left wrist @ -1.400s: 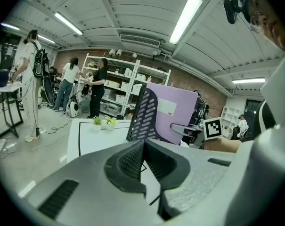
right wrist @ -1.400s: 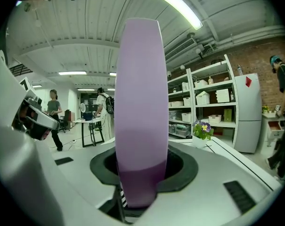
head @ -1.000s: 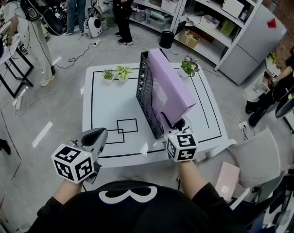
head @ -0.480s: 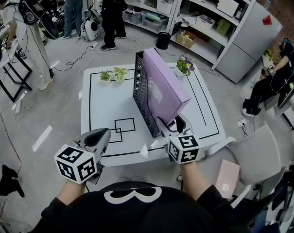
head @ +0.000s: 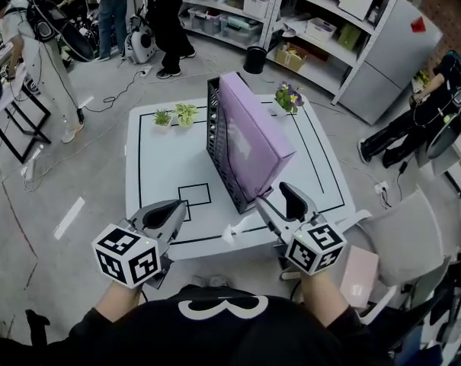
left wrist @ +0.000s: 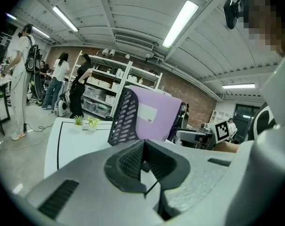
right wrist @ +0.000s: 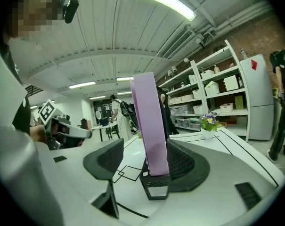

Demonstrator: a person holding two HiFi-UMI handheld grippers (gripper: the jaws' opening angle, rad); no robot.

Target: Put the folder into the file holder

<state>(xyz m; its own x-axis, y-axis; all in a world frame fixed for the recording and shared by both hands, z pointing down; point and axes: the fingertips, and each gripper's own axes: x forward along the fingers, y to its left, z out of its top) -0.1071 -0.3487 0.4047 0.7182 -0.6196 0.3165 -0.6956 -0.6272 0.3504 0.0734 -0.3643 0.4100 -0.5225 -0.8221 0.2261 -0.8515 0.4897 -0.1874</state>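
Observation:
A purple folder (head: 249, 139) stands upright in the black mesh file holder (head: 221, 147) on the white table (head: 161, 166). My right gripper (head: 280, 199) is just short of the folder's near lower corner. Its jaws have just been opening and now stand wide, touching nothing. In the right gripper view the folder (right wrist: 149, 121) and the holder's base (right wrist: 154, 187) show ahead between the parted pads (right wrist: 107, 159). My left gripper (head: 165, 216) hovers at the table's near edge, shut and empty. The left gripper view shows the folder (left wrist: 154, 119) in the holder (left wrist: 123, 119) beyond it.
Two small green plants (head: 178, 116) and a pot of purple flowers (head: 289, 96) stand along the table's far edge. Black tape lines mark the tabletop. A grey chair (head: 398, 242) is at the right with a pink object (head: 357, 277) below. People and shelves fill the back.
My right gripper let go of the folder's near corner, opened wide and drew back toward me and to the right. The left gripper drifted slightly right. The folder stays in the holder.

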